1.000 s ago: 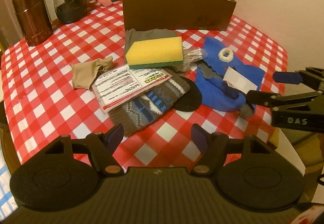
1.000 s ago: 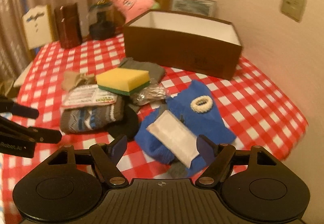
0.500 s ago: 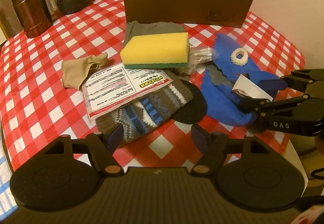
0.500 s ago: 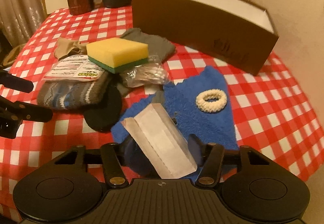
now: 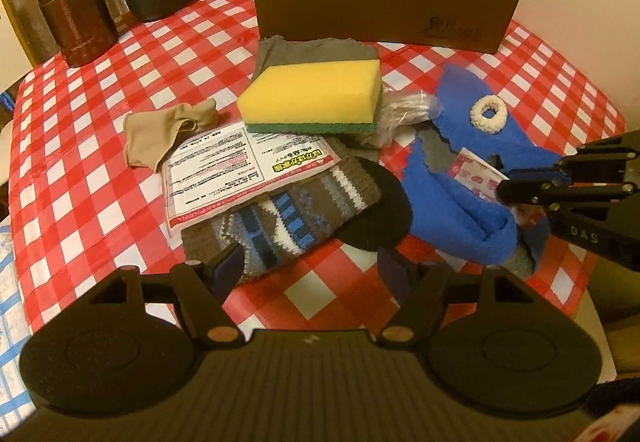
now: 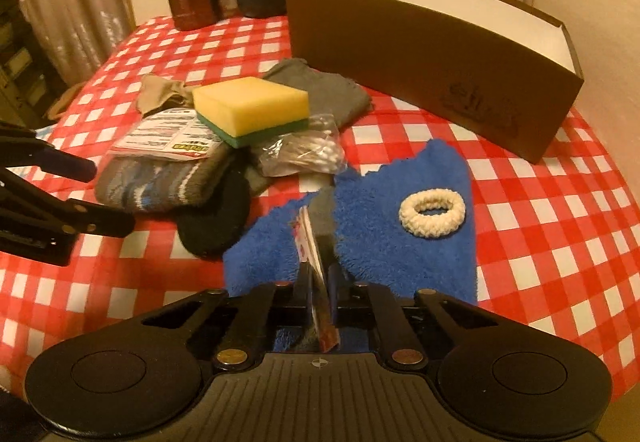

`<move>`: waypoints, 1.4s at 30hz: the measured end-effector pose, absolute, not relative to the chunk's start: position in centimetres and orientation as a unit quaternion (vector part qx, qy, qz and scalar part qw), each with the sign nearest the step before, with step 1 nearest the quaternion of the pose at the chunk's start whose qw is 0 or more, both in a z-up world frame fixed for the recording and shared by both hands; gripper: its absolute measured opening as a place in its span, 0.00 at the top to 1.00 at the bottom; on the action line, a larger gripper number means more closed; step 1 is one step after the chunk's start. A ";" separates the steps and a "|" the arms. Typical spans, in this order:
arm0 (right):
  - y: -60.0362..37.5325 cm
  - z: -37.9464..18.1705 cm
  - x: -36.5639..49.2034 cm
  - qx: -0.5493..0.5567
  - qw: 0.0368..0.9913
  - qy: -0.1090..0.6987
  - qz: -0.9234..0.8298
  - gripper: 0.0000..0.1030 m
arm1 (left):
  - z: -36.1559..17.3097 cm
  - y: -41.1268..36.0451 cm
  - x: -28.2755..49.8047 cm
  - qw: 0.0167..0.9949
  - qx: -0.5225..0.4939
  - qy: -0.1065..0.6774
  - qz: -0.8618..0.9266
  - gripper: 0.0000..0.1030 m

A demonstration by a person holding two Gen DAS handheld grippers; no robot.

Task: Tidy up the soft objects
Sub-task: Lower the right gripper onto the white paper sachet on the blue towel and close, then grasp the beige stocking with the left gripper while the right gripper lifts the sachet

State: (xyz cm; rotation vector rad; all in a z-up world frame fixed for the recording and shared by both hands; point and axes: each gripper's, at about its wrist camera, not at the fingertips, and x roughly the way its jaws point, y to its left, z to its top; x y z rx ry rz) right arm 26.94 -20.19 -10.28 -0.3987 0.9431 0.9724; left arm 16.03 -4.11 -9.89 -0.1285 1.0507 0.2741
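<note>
Barely started: right hand-held gripper (image 6: 320, 292) has just been closing, now pinching flat pink-printed packet (image 6: 310, 242) lying on fluffy blue cloth (image 6: 400, 242). Left hand-held gripper (image 5: 310, 266) spread wide, nothing in it. Brown cardboard box (image 6: 420, 42) looks empty; yellow-green sponge (image 5: 312, 98), striped knit sock (image 5: 288, 210), cream knitted ring (image 6: 433, 213) all on bench (image 5: 80, 162).
</note>
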 end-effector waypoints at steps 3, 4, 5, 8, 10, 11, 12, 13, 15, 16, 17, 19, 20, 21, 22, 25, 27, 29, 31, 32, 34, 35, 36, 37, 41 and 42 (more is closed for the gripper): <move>-20.4 -10.5 26.9 -0.186 0.760 0.434 0.447 0.92 | -9.9 -4.4 16.1 0.853 -0.060 0.502 0.132 0.30; -20.3 -10.6 26.9 -0.190 0.757 0.437 0.447 0.92 | -9.9 -4.5 16.1 0.852 -0.060 0.502 0.132 0.30; -20.3 -10.8 26.9 -0.191 0.754 0.442 0.447 0.91 | -9.9 -4.5 16.2 0.853 -0.059 0.503 0.131 0.30; -20.2 -11.2 27.0 -0.188 0.751 0.447 0.449 0.91 | -9.9 -4.6 16.3 0.853 -0.055 0.504 0.126 0.30; -20.0 -11.4 26.9 -0.189 0.752 0.446 0.447 0.91 | -9.9 -4.4 16.5 0.853 -0.052 0.504 0.122 0.30; -20.0 -11.4 26.9 -0.190 0.754 0.444 0.445 0.91 | -10.0 -4.4 16.5 0.853 -0.051 0.505 0.120 0.30; -19.9 -11.5 26.9 -0.190 0.753 0.448 0.443 0.91 | -10.0 -4.3 16.5 0.853 -0.050 0.506 0.119 0.31; -19.9 -11.5 26.8 -0.190 0.752 0.449 0.444 0.91 | -9.9 -4.1 16.6 0.854 -0.050 0.506 0.115 0.30; -19.9 -11.1 26.5 -0.192 0.756 0.439 0.446 0.98 | -9.8 -3.8 16.5 0.855 -0.049 0.505 0.109 0.30; -19.8 -10.7 26.4 -0.195 0.759 0.432 0.447 0.98 | -9.7 -3.6 16.6 0.856 -0.047 0.504 0.106 0.30; -19.7 -10.3 26.3 -0.194 0.762 0.429 0.445 0.98 | -9.6 -3.3 16.6 0.856 -0.045 0.504 0.105 0.31; -19.6 -9.3 26.3 -0.179 0.766 0.429 0.445 0.98 | -9.4 -2.7 16.5 0.858 -0.043 0.502 0.102 0.30; -19.6 -8.8 26.2 -0.168 0.768 0.428 0.446 0.98 | -9.3 -2.3 16.5 0.859 -0.043 0.500 0.102 0.30; -19.5 -8.3 26.2 -0.160 0.772 0.426 0.444 0.98 | -9.2 -1.9 16.6 0.860 -0.043 0.499 0.101 0.30; -19.3 -7.9 26.2 -0.153 0.775 0.425 0.442 0.98 | -9.2 -1.5 16.6 0.861 -0.043 0.498 0.100 0.31; -18.7 -7.0 26.3 -0.129 0.783 0.428 0.432 0.98 | -9.1 -0.3 16.8 0.863 -0.037 0.494 0.095 0.33; -18.3 -6.6 26.6 -0.112 0.790 0.430 0.423 0.98 | -9.1 0.8 17.1 0.866 -0.028 0.490 0.095 0.34; -17.9 -6.2 27.0 -0.099 0.798 0.432 0.409 0.98 | -9.0 2.0 17.5 0.870 -0.018 0.484 0.092 0.39; -17.5 -5.9 27.4 -0.088 0.802 0.436 0.399 0.98 | -9.0 3.4 18.1 0.872 -0.009 0.481 0.091 0.42; -17.3 -5.8 27.6 -0.083 0.803 0.438 0.396 0.98 | -9.1 4.1 18.4 0.873 -0.003 0.479 0.089 0.42; -16.8 -5.8 27.8 -0.083 0.808 0.436 0.387 0.98 | -9.3 5.4 19.0 0.876 0.010 0.474 0.087 0.42; -16.6 -5.9 27.9 -0.085 0.810 0.437 0.382 0.98 | -9.4 6.0 19.4 0.877 0.016 0.473 0.085 0.42; -16.3 -6.1 28.0 -0.084 0.811 0.440 0.377 0.98 | -9.7 6.7 19.8 0.876 0.022 0.474 0.085 0.42; -16.1 -6.2 28.2 -0.081 0.812 0.442 0.373 0.98 | -9.9 7.2 20.1 0.876 0.027 0.474 0.084 0.42; -15.4 -6.5 28.6 -0.079 0.820 0.445 0.352 0.98 | -11.0 9.3 21.4 0.876 0.043 0.474 0.078 0.42; -15.3 -6.6 28.8 -0.078 0.821 0.445 0.348 0.98 | -11.3 9.7 21.7 0.876 0.048 0.473 0.076 0.42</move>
